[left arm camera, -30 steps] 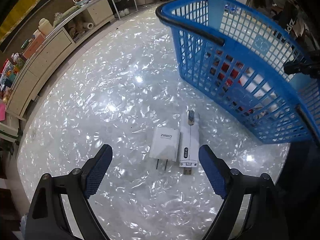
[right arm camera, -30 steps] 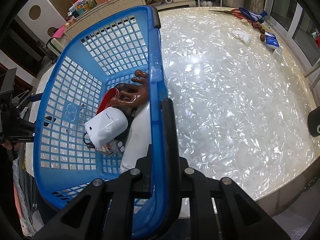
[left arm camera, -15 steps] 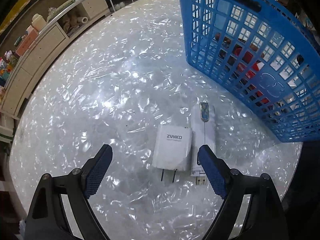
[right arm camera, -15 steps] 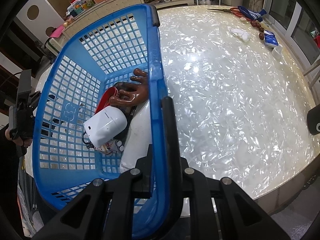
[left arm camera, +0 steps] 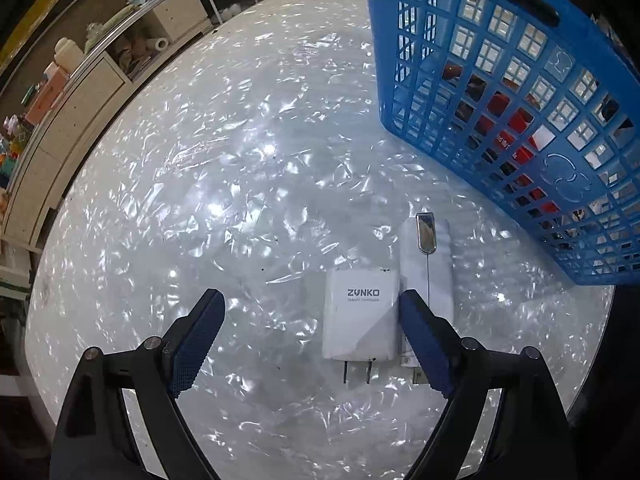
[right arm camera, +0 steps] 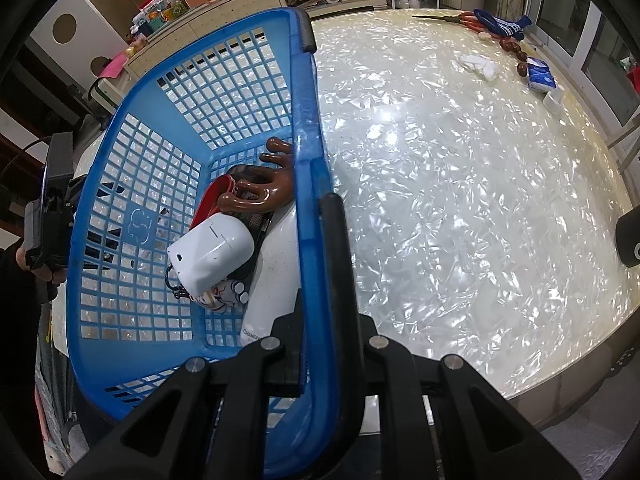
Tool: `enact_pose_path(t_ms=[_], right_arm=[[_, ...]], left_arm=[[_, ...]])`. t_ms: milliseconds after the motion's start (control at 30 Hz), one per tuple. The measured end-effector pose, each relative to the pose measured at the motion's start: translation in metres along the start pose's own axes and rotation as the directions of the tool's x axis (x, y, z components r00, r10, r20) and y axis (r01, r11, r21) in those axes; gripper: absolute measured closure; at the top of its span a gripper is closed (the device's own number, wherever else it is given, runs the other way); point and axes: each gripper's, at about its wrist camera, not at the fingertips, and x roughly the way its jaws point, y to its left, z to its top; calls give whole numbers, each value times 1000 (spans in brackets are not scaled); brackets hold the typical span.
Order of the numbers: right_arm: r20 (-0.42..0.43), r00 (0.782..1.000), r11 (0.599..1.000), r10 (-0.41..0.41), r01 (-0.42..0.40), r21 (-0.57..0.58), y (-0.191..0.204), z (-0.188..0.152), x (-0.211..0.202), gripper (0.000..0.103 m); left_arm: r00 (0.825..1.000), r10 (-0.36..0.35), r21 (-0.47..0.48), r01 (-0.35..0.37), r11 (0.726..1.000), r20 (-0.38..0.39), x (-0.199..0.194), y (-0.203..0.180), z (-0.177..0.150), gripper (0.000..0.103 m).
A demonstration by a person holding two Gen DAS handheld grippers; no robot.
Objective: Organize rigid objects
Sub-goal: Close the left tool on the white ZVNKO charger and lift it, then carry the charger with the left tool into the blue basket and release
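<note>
- Left gripper, lower frame, jaws wide apart, empty, above the table
- White ZUNKO charger lies between its pads, plug prongs toward the camera; white USB stick touches its right side
- Right gripper is clamped on the blue basket rim (black handle alongside)
- Inside the basket: white case, brown antler

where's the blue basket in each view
Left wrist: the basket fills the upper right, mesh wall facing the camera, beyond the white charger.
Right wrist: it fills the left half and bottom centre, seen from above, its rim clamped in the right hand-held gripper.
Shared landmark: the pearly table.
</note>
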Motion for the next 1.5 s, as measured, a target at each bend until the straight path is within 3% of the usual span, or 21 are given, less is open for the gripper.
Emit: enact_pose_path(t_ms=[267,500,833,967,1267,1500], right_arm=[[2,1000,1000,6,-6,5,-2,0,0,91],[3,1000,1000,8,-8,7,-3,0,0,91],[6,1000,1000,10,-10,11,-3,0,-1,91],[7,1000,1000,11,-11,12,-4,0,-1,91],[12,1000,1000,0,-1,17,-4,-2,-3,91],[18,1000,1000,-2,2,17,-3,-3,-7,91]], left_arm=[[999,-28,44,30,999,-27,7,-19,7,17],[992,-124,27,124,992,-14,2,-29,12,61],[998,-60,-3,60,998,3,-7,-37,-11,62],[998,-53,-61,56,997,44,-29,-25,-22,62],[992,68,-154,-51,987,108,-87,-6,-29,62],[983,60,-198,-25,980,172,-137,-22,-18,62]])
